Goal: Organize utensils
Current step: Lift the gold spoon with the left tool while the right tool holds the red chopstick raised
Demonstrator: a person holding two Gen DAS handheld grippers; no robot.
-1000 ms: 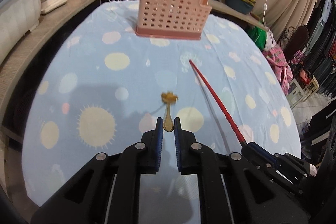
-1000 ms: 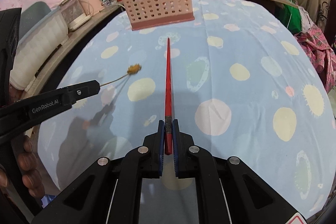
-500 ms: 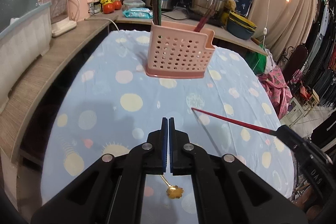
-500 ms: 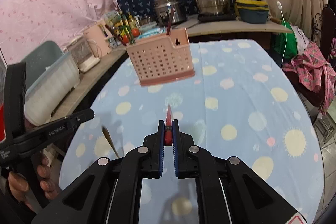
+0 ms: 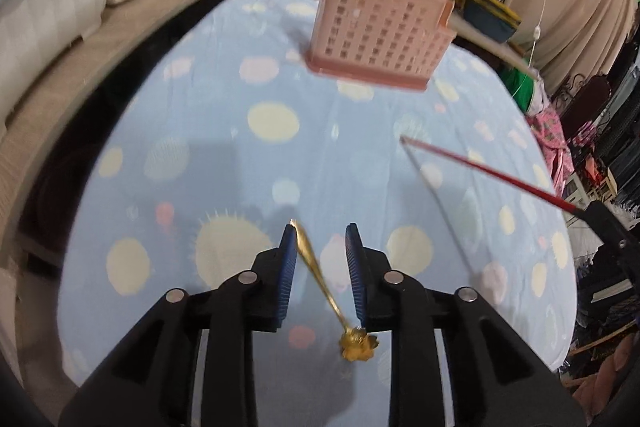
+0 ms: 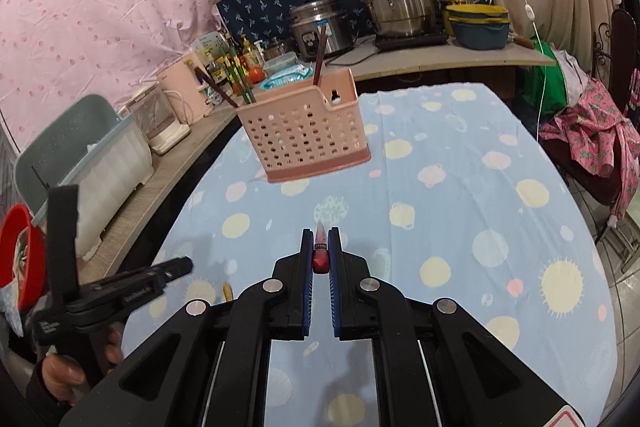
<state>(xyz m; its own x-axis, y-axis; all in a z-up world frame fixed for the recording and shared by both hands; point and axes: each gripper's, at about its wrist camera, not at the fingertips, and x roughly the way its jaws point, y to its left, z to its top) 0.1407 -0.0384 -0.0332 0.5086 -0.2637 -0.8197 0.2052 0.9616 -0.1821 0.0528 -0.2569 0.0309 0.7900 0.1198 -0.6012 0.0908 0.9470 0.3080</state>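
Note:
A gold spoon [image 5: 316, 273] with a flower-shaped end lies slanted between the fingers of my left gripper [image 5: 320, 233]. Its jaws are opening; the spoon's thin tip leans on the left pad, and the right pad stands clear of it. My right gripper [image 6: 320, 237] is shut on a red chopstick [image 6: 320, 247], held above the table and pointing toward the pink perforated basket [image 6: 304, 131]. In the left wrist view the chopstick [image 5: 480, 171] crosses from the right, and the basket [image 5: 380, 39] stands at the table's far end. Several chopsticks stand in it.
The table carries a blue cloth [image 5: 260, 167] with pale dots. A wooden counter [image 6: 160, 179] along the left and back holds appliances, bottles, steel pots [image 6: 394, 3] and a plastic bin [image 6: 108, 163]. Clothes [image 6: 592, 123] hang at the right. A hand [image 6: 64, 371] holds the left gripper [image 6: 176, 267].
My left gripper's jaws, shut on the spoon half a second ago, have parted, and the spoon now lies askew between them. The right gripper lifted the chopstick off the cloth, then held still.

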